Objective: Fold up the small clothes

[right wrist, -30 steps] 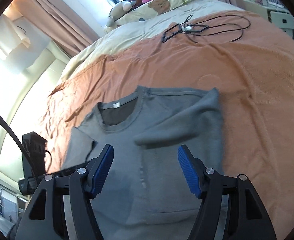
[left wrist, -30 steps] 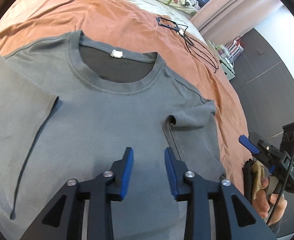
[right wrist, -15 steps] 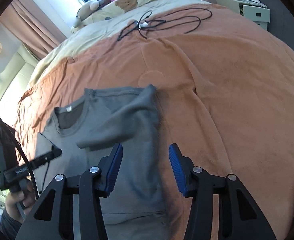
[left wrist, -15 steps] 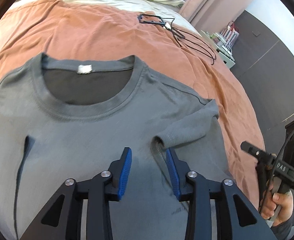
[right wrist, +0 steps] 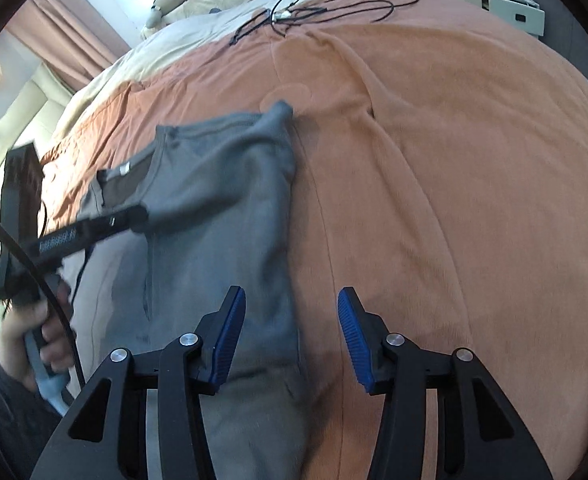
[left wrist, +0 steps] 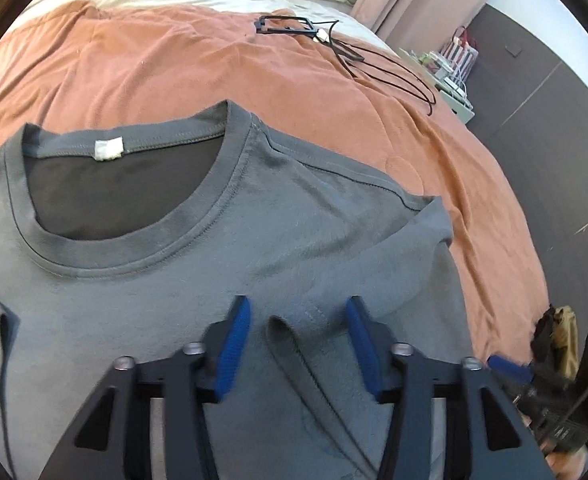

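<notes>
A grey T-shirt (left wrist: pixel 182 292) lies flat on the orange blanket (right wrist: pixel 434 160), its right sleeve (left wrist: pixel 374 276) folded inward. The left gripper (left wrist: pixel 298 336) has just been closing, jaws part open astride the sleeve's cuff, not gripping it. The right gripper (right wrist: pixel 292 336), also just closing, hangs part open over the shirt's side edge, holding nothing.
</notes>
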A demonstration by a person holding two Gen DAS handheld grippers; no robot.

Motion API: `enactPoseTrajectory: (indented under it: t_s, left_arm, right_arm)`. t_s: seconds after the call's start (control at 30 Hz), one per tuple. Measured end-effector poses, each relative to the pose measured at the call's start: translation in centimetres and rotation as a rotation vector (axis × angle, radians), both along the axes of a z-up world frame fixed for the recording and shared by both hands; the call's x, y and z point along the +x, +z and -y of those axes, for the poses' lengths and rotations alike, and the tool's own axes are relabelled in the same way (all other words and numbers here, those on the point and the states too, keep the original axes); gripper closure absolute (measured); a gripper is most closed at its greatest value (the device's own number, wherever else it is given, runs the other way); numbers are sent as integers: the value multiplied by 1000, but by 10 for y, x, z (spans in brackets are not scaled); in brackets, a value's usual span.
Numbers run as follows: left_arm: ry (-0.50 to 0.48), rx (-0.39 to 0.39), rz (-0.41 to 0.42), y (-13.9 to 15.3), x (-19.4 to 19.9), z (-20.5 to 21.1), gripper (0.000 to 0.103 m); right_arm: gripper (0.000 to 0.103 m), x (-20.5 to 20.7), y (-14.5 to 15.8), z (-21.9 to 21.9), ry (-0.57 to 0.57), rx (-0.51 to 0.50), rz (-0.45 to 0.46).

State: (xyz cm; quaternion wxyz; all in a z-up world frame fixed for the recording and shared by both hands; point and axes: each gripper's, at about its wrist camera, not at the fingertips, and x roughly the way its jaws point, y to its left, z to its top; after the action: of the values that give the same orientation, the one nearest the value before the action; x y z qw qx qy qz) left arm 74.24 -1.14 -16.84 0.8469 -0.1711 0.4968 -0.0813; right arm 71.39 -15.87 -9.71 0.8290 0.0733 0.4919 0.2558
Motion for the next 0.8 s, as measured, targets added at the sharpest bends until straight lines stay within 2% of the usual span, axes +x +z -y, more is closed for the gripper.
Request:
enactPoseTrajectory:
  t_s: [0.07, 0.17, 0.47, 0.57, 0.67, 0.8]
  left_arm:
    - [-2, -1, -14, 0, 0, 0, 88]
    - [-10, 42, 6, 8, -6, 1, 98]
    - [43, 99, -39, 15, -17, -16, 99]
    - [42, 111, -51, 9, -14, -16, 99]
    - [33, 143, -49, 5, -10, -13, 99]
    - [32, 134, -51, 1, -6, -15, 99]
  right_arm:
    - [72, -5, -3, -2, 19, -20, -6]
    - [83, -11, -7, -5, 32, -56, -4]
    - [89, -29, -13, 2, 65, -96, -22]
    - [88, -30, -9, 8, 74, -63, -41]
    - [88, -29, 7, 18, 70, 6, -21]
    - [87, -16, 25, 24, 56, 48, 3]
